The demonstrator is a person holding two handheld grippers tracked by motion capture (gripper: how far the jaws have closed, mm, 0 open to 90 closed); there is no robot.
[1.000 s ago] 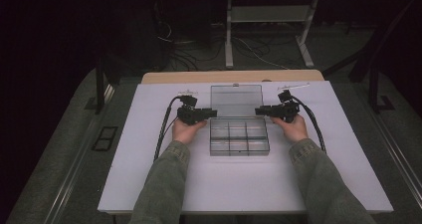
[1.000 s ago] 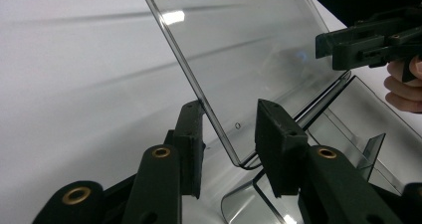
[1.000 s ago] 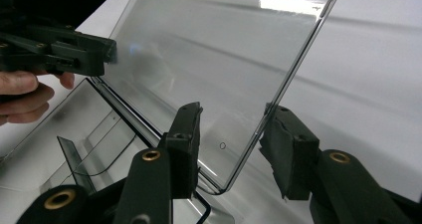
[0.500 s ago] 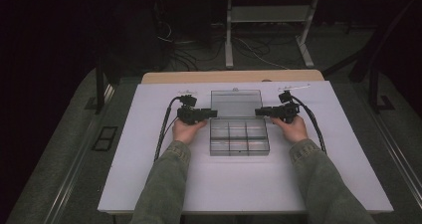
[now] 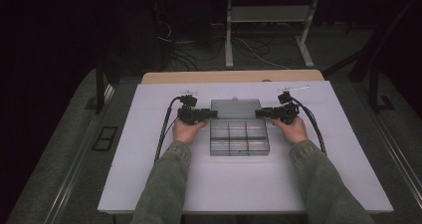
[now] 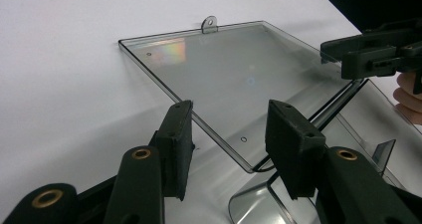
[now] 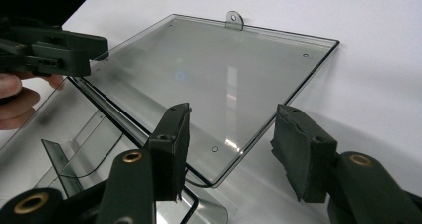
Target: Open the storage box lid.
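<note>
a clear plastic compartment box (image 5: 239, 138) is seen lying open in the middle of the white table (image 5: 149, 184), its lid (image 5: 235, 108) folded back flat on the far side of the tray. the left gripper (image 5: 213, 114) is held at the lid's left edge and the right gripper (image 5: 259, 113) at its right edge, the two pointing inward at each other across the lid. the hinge line, which is the box's long axis, runs from one gripper to the other, so each hand is equally near its own end of the lid.

in the left gripper view the lid (image 6: 234, 79) is seen with its near corner lying between the jaws, which have just been opening; the pads (image 6: 293, 149) stand clear of the plastic and nothing is gripped. the same is shown in the right gripper view: the lid's (image 7: 214, 79) corner sits in the gap, the jaws have just been widening to about half way, and no pad (image 7: 298, 154) touches it.

the lid appears to rest on the table, though its clear edge makes that hard to confirm. any coming move is judged to turn on the lid lying straight ahead of both grippers, on the far side of the hinge.
</note>
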